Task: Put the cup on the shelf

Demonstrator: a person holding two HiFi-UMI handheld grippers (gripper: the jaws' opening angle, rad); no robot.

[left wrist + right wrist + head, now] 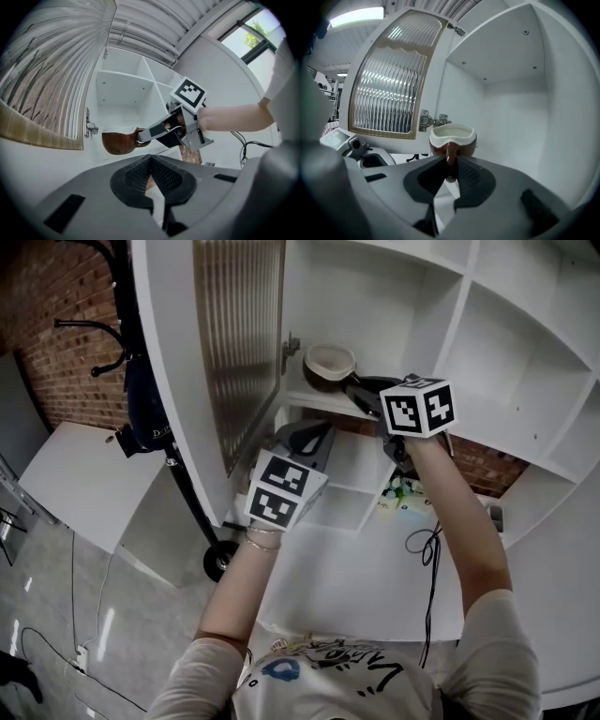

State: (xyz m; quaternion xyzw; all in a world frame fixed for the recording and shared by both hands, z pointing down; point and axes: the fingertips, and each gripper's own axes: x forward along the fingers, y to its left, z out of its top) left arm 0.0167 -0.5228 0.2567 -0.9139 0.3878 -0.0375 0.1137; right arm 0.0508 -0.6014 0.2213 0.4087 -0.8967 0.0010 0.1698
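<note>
One brown cup (pixel 452 138), its handle pinched by the right gripper (pixel 451 164), is just ahead of those jaws inside a white shelf compartment (pixel 513 117). The left gripper (pixel 151 161), second of two, is pressed together and empty. One ribbed-glass door (pixel 389 98) hangs to the left, with a brick wall (pixel 56 343) beyond.

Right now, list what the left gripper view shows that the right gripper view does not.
Only the left gripper view: the right gripper seen from outside with its marker cube, the person's arm, a window, and the left gripper shut on nothing. Only the right gripper view: the white inside of the cup, its handle clamped between the right jaws, and a ceiling light. Both: the cup, the ribbed glass door, its hinge and the white shelf.
</note>
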